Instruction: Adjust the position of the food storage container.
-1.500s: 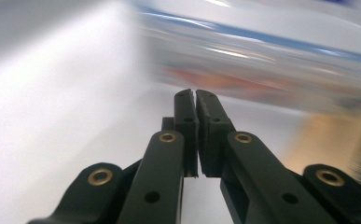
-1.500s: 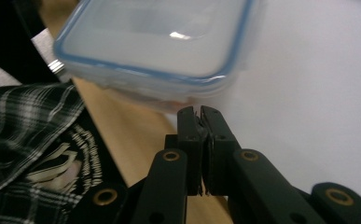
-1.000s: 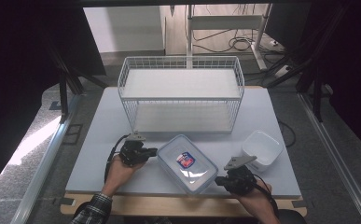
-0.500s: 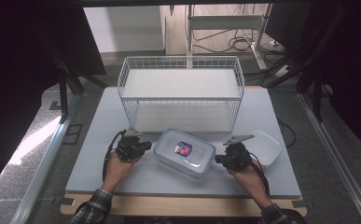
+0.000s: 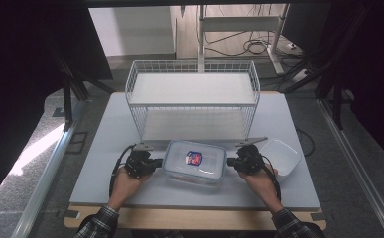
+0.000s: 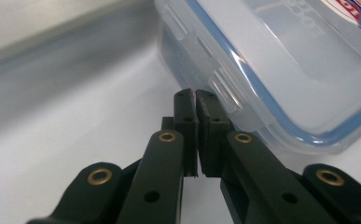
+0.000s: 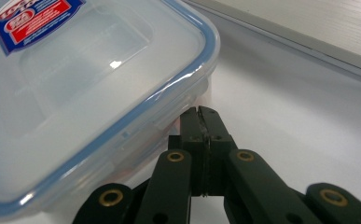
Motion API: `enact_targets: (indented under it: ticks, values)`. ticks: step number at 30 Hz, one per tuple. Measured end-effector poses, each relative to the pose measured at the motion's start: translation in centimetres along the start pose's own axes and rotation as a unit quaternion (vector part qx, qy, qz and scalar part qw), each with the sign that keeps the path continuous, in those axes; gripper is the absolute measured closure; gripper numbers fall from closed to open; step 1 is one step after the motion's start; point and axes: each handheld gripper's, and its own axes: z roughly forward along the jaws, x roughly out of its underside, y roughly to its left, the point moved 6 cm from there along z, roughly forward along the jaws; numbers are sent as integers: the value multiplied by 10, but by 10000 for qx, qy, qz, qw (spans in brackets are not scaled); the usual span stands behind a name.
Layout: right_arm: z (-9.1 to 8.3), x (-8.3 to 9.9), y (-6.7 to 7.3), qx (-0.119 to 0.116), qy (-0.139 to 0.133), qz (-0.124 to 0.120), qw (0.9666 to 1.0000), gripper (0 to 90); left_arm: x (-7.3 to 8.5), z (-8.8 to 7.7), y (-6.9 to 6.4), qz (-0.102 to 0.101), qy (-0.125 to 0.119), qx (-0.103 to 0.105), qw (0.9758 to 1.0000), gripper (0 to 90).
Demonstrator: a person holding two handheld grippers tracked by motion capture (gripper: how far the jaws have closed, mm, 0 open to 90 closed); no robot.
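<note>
The clear lidded container (image 5: 195, 162) sits on the desk (image 5: 100, 148), near the front edge and just in front of the white wire rack (image 5: 192, 99). It looks like thin, rigid plastic with a blue seal around the lid and a small red-and-blue label on top; I'd judge it light, apparently empty, stiff enough to hold its shape, and smooth enough to slide or slip under a careless push. The flat lid offers nothing to pinch. The sensible places to work it are the snap flaps on the short ends, one of which shows close up at the left fingers (image 6: 187, 107).

Its long axis runs left to right across the desk, roughly parallel to the rack's front, lid facing up, short ends towards the two hands.

The left gripper (image 5: 152, 162) is clenched on nothing, its tips just beside the left-end flap. The right gripper (image 5: 231, 162) is likewise clenched and empty, its tips at the right end wall under the lid rim (image 7: 201, 112). A shallow white tray (image 5: 281, 154) lies open further right, just beyond the right hand.
</note>
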Motion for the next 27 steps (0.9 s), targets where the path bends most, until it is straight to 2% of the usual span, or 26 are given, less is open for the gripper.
enact_targets:
  ticks: [7, 11, 13, 14, 15, 16, 17, 18, 19, 20, 21, 23, 24, 25, 26, 27]
  values:
    - [0, 2, 3, -14, -10, -112, 9999, 895, 11, -10, -15, 10, 93, 68, 9999, 881]
    - [-1, 4, 5, -70, -20, -165, 9998, 895, 13, -12, -13, 45, 94, 38, 9999, 851]
    - [-8, 3, 7, 19, -65, -288, 9996, 882, 11, -16, -10, 77, 1, -116, 9999, 780]
    - [-8, 3, 7, 19, -65, -288, 9996, 882, 10, -18, -9, 86, -39, -201, 9998, 780]
    - [-16, 3, 6, -8, -195, -284, 9994, 842, 10, -21, -7, 111, -91, -275, 9995, 712]
    - [-16, 3, 6, -8, -195, -284, 9994, 842, 10, -25, -6, 101, -152, -309, 9994, 712]
    - [-26, 4, 5, -58, -373, -289, 9989, 810, 10, -31, -5, 64, -285, -393, 9988, 630]
    - [-26, 4, 5, -58, -373, -289, 9989, 810, 10, -31, -5, 64, -285, -393, 9988, 593]
    - [-35, 6, 5, -112, -496, -342, 9981, 775, 11, -33, -4, 101, -338, -455, 9983, 548]
    - [-35, 6, 5, -112, -496, -342, 9981, 775, 12, -36, -4, 148, -366, -503, 9980, 548]
    - [-39, 8, 6, -166, -553, -364, 9977, 755, 14, -39, -4, 182, -392, -553, 9975, 503]
    - [-46, 9, 9, -190, -649, -416, 9968, 694, 15, -43, -6, 211, -489, -586, 9969, 413]
    - [-50, 10, 13, -217, -731, -461, 9960, 616, 16, -45, -6, 222, -534, -587, 9966, 345]
    - [-50, 10, 13, -217, -731, -461, 9960, 616, 17, -46, -7, 218, -571, -580, 9964, 345]
    - [-51, 10, 15, -224, -768, -479, 9956, 578, 18, -48, -8, 216, -602, -541, 9965, 318]
    - [-52, 12, 20, -263, -833, -556, 9946, 493, 19, -51, -10, 197, -637, -447, 9968, 255]
